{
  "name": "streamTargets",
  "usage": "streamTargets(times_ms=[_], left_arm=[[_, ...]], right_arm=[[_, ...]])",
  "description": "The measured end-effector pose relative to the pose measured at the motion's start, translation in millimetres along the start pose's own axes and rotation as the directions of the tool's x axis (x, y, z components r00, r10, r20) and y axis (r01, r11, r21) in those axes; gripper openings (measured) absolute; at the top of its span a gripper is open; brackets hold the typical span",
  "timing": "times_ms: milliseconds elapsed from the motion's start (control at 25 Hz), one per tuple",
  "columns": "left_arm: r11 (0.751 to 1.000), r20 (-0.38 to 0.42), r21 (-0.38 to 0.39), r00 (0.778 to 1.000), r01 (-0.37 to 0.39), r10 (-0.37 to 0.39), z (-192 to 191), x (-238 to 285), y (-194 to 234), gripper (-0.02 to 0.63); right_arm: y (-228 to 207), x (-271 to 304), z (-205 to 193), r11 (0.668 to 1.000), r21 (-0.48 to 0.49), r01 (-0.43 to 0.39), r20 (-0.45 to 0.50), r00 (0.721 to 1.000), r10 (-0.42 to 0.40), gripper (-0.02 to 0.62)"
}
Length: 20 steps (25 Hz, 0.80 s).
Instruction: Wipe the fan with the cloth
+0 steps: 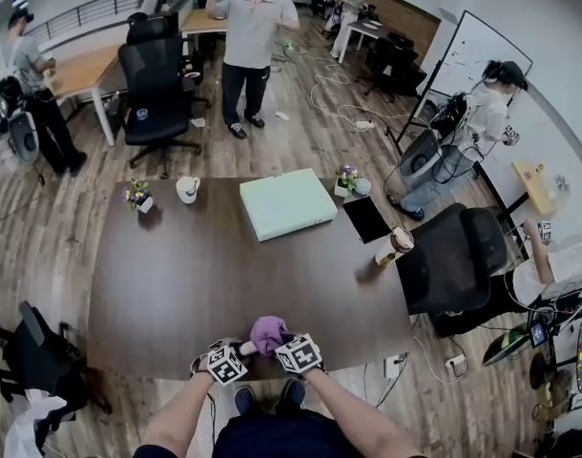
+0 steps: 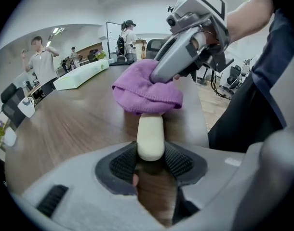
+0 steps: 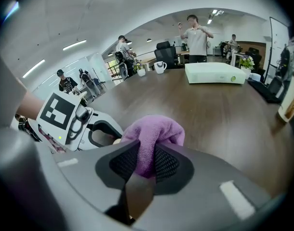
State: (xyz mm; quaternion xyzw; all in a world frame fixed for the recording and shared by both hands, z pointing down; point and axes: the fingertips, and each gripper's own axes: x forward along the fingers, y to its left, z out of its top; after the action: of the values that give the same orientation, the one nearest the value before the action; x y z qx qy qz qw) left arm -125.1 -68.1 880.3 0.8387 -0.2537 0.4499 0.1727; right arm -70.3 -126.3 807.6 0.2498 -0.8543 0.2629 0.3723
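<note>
In the left gripper view, a small fan's cream handle [image 2: 150, 137] sits clamped between the pads of my left gripper [image 2: 151, 160]. The fan's upper part is hidden under a purple cloth [image 2: 147, 88]. My right gripper [image 3: 147, 162] is shut on a fold of that cloth [image 3: 154, 134] and presses it over the fan from the right. In the head view both grippers, left [image 1: 243, 349] and right [image 1: 280, 342], meet at the cloth [image 1: 268, 332] by the near edge of the brown table [image 1: 176, 284].
A pale green box [image 1: 287, 202] lies at the table's far middle. A white mug [image 1: 188, 189] and two flower pots [image 1: 138, 196] [image 1: 346, 179] stand along the far edge. A paper cup [image 1: 396, 244] and a black pad [image 1: 367, 218] are at the right. Office chairs and several people surround the table.
</note>
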Motion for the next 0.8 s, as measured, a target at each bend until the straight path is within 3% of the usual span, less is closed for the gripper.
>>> streamTargets(times_ms=[520, 800], left_arm=[[1.000, 0.004, 0.004, 1.000, 0.003, -0.003, 1, 1, 2, 0.170], [1.000, 0.000, 0.002, 1.000, -0.001, 0.001, 0, 2, 3, 0.170]], right_arm=[[-44, -16, -20, 0.986, 0.101, 0.129, 0.014, 0.991, -0.131, 0.086], [-46, -16, -42, 0.979, 0.150, 0.136, -0.011, 0.991, -0.136, 0.086]])
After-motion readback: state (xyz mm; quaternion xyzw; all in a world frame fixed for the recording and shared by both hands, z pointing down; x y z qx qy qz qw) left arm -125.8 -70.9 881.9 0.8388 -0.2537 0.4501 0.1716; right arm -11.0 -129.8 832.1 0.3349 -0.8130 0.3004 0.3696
